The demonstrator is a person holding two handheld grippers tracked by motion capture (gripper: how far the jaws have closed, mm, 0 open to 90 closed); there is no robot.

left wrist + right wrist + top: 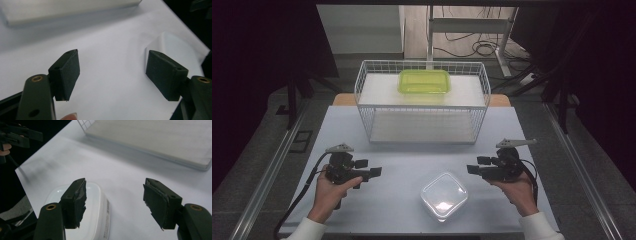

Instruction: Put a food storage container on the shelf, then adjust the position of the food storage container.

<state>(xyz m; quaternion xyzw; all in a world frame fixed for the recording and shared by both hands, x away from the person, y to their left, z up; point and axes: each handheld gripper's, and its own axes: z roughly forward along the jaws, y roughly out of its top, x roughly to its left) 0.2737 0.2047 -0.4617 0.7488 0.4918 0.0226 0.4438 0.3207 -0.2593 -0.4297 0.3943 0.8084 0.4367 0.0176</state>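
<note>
High view: clear container (444, 195) sits near the front edge of the desk (402, 160), between both hands. Left hand-held gripper (374, 172) and right hand-held gripper (473, 169) gape wide, empty, bare desk between them. Wire basket (422, 102) stands well behind.

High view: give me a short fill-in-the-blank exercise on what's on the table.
1. The green container sits on the ___ shelf of the wire rack.
2. The clear container lies on the table ___ the two tools.
3. Both tools, left tool and right tool, have their jaws ___.

Missing words: top; between; open
</note>
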